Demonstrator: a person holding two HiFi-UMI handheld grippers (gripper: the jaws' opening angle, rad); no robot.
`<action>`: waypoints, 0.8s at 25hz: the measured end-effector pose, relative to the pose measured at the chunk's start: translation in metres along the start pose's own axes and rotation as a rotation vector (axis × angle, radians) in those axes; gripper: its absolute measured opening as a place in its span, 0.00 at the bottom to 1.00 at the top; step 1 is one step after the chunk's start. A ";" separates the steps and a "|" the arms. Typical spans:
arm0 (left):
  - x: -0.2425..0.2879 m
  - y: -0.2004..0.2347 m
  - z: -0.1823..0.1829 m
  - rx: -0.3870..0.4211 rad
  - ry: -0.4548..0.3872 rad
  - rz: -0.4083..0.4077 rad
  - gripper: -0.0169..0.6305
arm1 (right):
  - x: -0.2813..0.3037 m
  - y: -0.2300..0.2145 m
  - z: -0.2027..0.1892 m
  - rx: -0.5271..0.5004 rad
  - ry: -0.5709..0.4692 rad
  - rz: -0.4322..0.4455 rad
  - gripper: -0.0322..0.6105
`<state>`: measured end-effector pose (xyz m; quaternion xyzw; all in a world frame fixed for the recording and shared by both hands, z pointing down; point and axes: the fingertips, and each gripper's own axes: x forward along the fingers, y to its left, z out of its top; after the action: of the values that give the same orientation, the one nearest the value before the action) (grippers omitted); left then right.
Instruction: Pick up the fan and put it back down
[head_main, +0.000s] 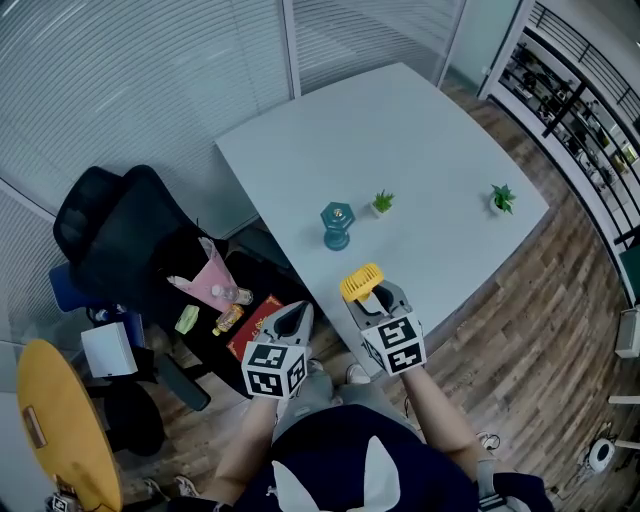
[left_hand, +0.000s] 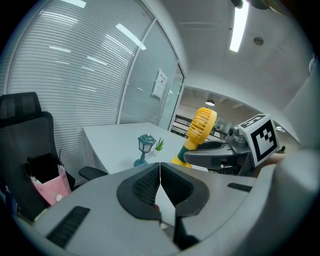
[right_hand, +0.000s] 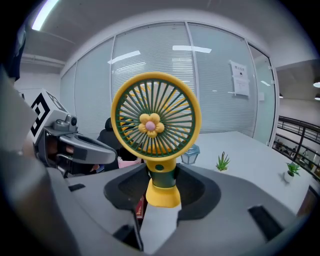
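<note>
Right gripper (head_main: 372, 298): jaws part-open, clamped on the stem of the yellow fan (right_hand: 156, 120). Fan upright, over the near edge of the white table (head_main: 400, 130). Left gripper (left_hand: 160, 175): jaws closed together, nothing between them, hanging off the table near the black chair (head_main: 120, 235). On the table: 1 teal lantern (head_main: 337, 225), 2 small plants.

The table (head_main: 430, 130) is lying mostly bare, its far half and right side offering open passage. A lantern (head_main: 337, 225) and a plant (head_main: 382, 202) are standing near each other at mid-table, leaving a narrow gap. A second plant (head_main: 502, 198) is sitting well apart near the right edge, a wide bare stretch between. Bare tabletop is separating the lantern from the right gripper (head_main: 380, 296) at the near edge. Left of the table, a chair (head_main: 110, 235) and a pink bag (head_main: 212, 282) are crowding the space beside the left gripper (head_main: 296, 312).
</note>
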<state>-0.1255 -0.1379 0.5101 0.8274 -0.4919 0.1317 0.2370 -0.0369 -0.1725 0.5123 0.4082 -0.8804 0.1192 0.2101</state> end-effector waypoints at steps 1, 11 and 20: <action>0.000 -0.002 0.001 0.003 -0.001 -0.005 0.06 | -0.003 -0.001 0.000 0.007 0.000 -0.007 0.33; 0.000 -0.011 0.009 0.003 -0.019 -0.022 0.06 | -0.030 0.002 0.004 0.056 -0.015 -0.027 0.33; -0.001 -0.024 0.009 0.009 -0.030 -0.040 0.06 | -0.039 0.015 0.001 0.053 -0.026 -0.011 0.33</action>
<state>-0.1052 -0.1322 0.4953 0.8399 -0.4781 0.1168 0.2286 -0.0257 -0.1372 0.4923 0.4200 -0.8772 0.1361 0.1886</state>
